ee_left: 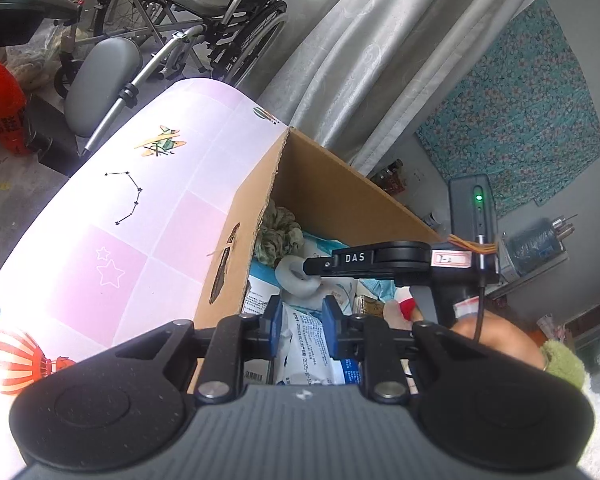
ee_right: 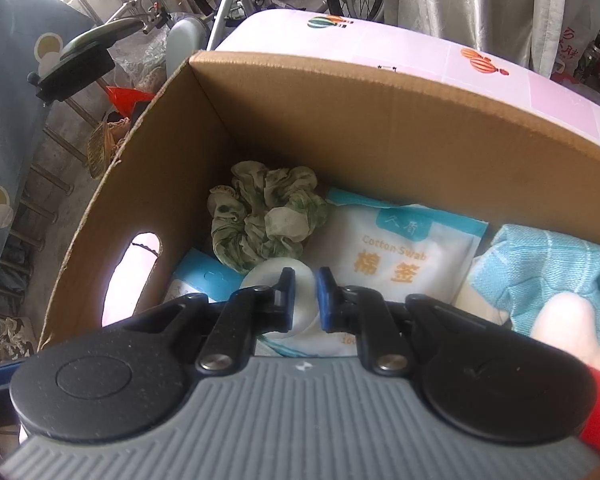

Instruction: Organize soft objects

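White ring (ee_right: 300, 300) of soft stuff sits pinched between my right gripper (ee_right: 303, 300) pads, low inside the cardboard box (ee_right: 340, 120), just beside the green scrunchie (ee_right: 260, 220). Ring hangs on edge; axis unclear. Left gripper (ee_left: 300, 320) jaws apart, empty, above packets.

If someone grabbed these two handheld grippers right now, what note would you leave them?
Left gripper: open, empty, over the cardboard box.
Right gripper: shut on the white ring, low inside the box.
Already in the box: green scrunchie, cotton swab packet, blue cloth.
Left to do: release the ring; anything outside the box is out of view.
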Demonstrator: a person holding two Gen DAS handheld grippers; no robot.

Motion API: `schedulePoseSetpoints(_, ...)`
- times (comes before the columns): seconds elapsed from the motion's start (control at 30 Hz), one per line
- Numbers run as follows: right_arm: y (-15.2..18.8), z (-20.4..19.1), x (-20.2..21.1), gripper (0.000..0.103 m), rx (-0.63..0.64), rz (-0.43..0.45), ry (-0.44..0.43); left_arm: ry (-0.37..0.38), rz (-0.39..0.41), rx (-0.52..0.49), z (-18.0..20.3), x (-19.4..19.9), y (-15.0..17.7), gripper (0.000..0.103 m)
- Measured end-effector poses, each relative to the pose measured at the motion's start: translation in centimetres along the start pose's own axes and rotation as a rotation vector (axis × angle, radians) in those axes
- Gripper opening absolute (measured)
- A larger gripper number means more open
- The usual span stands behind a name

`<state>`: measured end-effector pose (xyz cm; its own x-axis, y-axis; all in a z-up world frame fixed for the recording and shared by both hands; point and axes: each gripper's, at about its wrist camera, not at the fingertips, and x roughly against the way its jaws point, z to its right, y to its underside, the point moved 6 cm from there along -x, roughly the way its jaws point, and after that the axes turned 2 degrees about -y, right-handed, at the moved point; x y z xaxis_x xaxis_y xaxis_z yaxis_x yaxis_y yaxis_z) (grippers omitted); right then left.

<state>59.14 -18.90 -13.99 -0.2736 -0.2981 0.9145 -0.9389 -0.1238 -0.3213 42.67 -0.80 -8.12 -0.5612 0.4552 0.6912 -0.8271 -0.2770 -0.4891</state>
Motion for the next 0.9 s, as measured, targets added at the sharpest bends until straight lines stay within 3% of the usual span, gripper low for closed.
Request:
schedulePoseSetpoints(0.17,0.3,0.7,-1.2,0.014,-0.088,-0.022,-0.040,-0.002,0.009,-0.017,0.1,0.5,0.2,0.035)
schedulePoseSetpoints(0.23,0.4,0.9,-0.1,0.022,-0.110,-0.003,-0.046,-0.010,0.019,-0.032,0.5,0.9,0.3,0.043)
schedulePoseSetpoints(0.47,3.0,1.3,9.9,0.041,-0.165,0.140,-0.137,-0.052,0.099,-0.125,3.0,4.8,0.9,0.072)
schedulePoseSetpoints(0.53,4.6,1.2,13.7,0.053,-0.161,0.195,-0.148,-0.070,0.118,-0.155,4.1,6.2,1.3,0.085)
schedulePoseSetpoints(0.6,6.7,0.9,17.3,0.059,-0.152,0.243,-0.140,-0.091,0.135,-0.189,5.0,7.5,2.0,0.091)
schedulePoseSetpoints(0.7,10.1,0.4,22.3,0.077,-0.145,0.326,-0.135,-0.119,0.159,-0.234,6.2,9.5,3.2,0.102)
schedulePoseSetpoints(0.83,15.7,-0.7,27.7,0.093,-0.122,0.425,-0.054,-0.173,0.181,-0.259,7.5,11.7,4.7,0.103)
schedulePoseSetpoints(0.9,19.0,-1.5,29.6,0.102,-0.099,0.481,0.032,-0.200,0.187,-0.280,8.1,12.7,5.7,0.103)
